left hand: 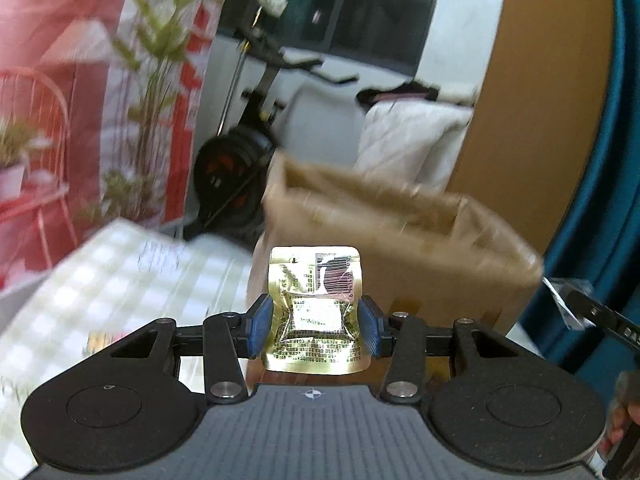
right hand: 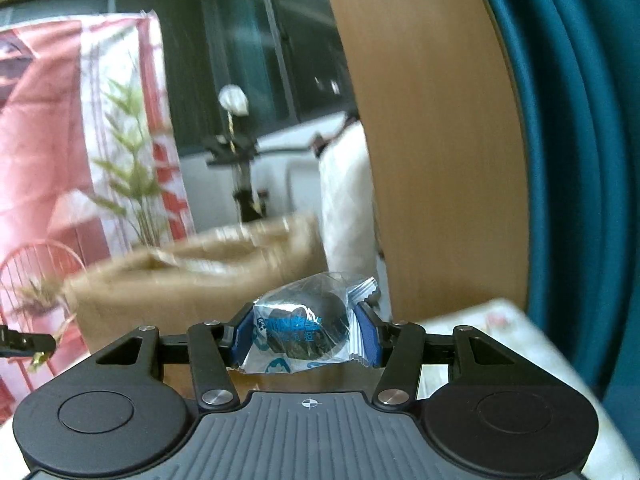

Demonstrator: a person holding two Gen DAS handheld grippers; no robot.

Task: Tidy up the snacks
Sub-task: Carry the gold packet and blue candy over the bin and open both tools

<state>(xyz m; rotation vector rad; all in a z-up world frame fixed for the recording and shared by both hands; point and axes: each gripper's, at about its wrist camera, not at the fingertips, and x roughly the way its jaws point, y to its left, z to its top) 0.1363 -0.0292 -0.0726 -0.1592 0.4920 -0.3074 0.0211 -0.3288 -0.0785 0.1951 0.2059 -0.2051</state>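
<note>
Left wrist view: sits just behind the left gripper [left hand: 314, 322], looking forward along its fingers, tilted slightly down. The gold snack packet [left hand: 316, 308] fills the near centre; the brown paper bag [left hand: 400, 248] stands close behind at 1 o'clock. The other gripper's tip pokes in at 3 o'clock.

Right wrist view: same mounting behind the right gripper [right hand: 306, 334], facing nearly level. The blue-printed snack wrapper [right hand: 304, 328] is close at centre; the paper bag [right hand: 180, 292] lies at 10 o'clock.

Shared ground: the bag, the exercise bike [left hand: 256, 92] [right hand: 240, 152], the green plant [left hand: 160, 60] [right hand: 128, 168], the wooden panel [left hand: 540, 100] [right hand: 432, 140], the checked tabletop [left hand: 100, 280] [right hand: 500, 328].
</note>
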